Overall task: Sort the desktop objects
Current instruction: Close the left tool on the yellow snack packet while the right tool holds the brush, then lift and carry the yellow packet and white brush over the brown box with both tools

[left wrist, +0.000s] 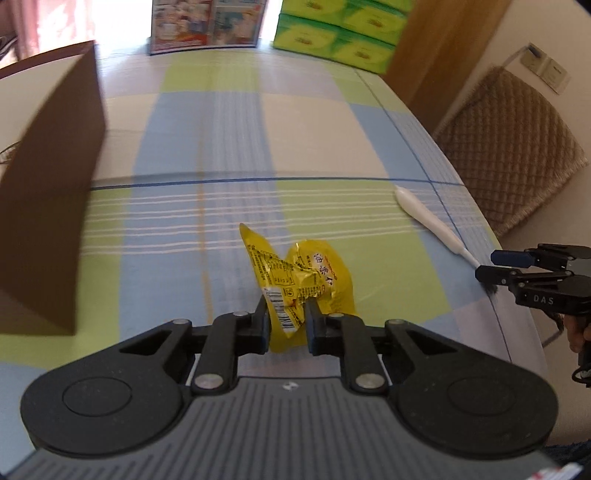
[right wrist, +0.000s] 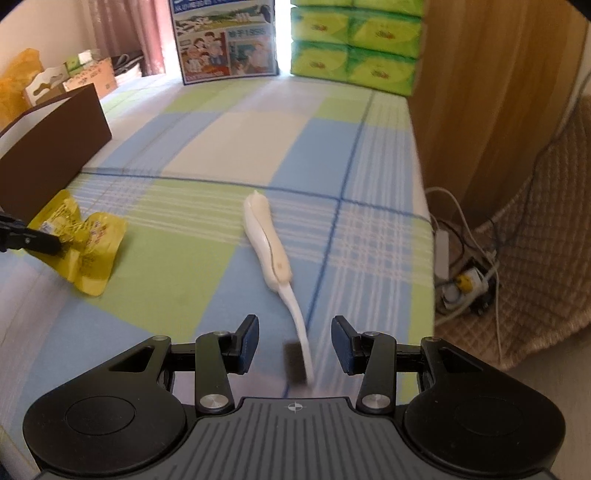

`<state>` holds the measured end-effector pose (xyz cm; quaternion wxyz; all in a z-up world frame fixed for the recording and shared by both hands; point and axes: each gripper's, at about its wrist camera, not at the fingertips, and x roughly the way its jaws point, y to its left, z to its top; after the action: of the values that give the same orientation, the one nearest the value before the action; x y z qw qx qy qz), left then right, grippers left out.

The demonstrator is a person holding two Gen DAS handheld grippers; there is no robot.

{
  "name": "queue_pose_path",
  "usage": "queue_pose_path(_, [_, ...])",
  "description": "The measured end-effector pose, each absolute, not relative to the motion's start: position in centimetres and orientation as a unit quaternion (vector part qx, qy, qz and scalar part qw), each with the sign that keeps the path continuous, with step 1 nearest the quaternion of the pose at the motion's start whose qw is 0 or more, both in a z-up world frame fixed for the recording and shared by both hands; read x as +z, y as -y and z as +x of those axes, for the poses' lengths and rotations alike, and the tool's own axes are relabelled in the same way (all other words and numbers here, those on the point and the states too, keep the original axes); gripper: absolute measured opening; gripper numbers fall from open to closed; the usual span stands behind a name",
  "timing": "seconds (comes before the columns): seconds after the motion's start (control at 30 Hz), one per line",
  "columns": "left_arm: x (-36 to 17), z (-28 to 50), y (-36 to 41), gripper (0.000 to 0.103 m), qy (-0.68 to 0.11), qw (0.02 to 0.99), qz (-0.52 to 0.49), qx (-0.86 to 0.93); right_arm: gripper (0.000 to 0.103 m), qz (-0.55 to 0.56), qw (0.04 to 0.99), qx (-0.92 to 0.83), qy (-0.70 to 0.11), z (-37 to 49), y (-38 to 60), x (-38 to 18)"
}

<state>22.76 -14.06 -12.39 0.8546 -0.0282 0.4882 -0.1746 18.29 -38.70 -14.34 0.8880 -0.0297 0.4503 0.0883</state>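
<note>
Now, step: sorting, snack first.
Left hand-held gripper [left wrist: 286, 325]: pinching crinkled yellow foil snack packet [left wrist: 299, 280] over checked surface [left wrist: 221, 129].
Right hand-held gripper [right wrist: 294, 345]: spread around white plastic brush [right wrist: 275, 266].
Next: probably carry packet to brown cardboard box [left wrist: 48, 192].

A home room: checked tablecloth [right wrist: 258, 129], stacked tissue packs [right wrist: 354, 44], curtains [right wrist: 122, 33], quilted chair [left wrist: 517, 147].

the brown box [left wrist: 48, 192] is blurred and cut off at the left edge; the brush's bristles [right wrist: 295, 363] are smeared.
</note>
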Motion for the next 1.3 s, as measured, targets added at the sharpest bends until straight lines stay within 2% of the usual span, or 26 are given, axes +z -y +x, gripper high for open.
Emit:
queue_pose_path(0.33, [-11.2, 21.1, 11.2, 0.008, -0.487, 0.859, -0.065, -0.143, 0.04, -0.063, 0.886, 0.115, -0.446, 23.2, 37.1, -16.0])
queue_pose_path(0.37, [-11.1, 21.0, 11.1, 0.008, -0.486, 0.86, -0.066, -0.142, 0.037, -0.064, 0.885, 0.117, -0.447, 23.3, 36.9, -16.2])
queue_pose_path(0.43, [-10.9, 20.6, 10.8, 0.007, -0.483, 0.862, -0.067, -0.137, 0.023, -0.064, 0.885, 0.126, -0.443, 23.2, 36.6, -16.2])
queue_pose_path(0.5, [-10.7, 20.3, 10.7, 0.007, -0.482, 0.863, -0.066, -0.135, 0.018, -0.071, 0.884, 0.134, -0.442, 23.0, 36.2, -16.3])
queue_pose_path(1.3, [-9.4, 17.1, 8.0, 0.004, -0.478, 0.865, -0.061, -0.136, 0.017, -0.08, 0.854, 0.217, -0.465, 16.8, 28.3, -16.1])
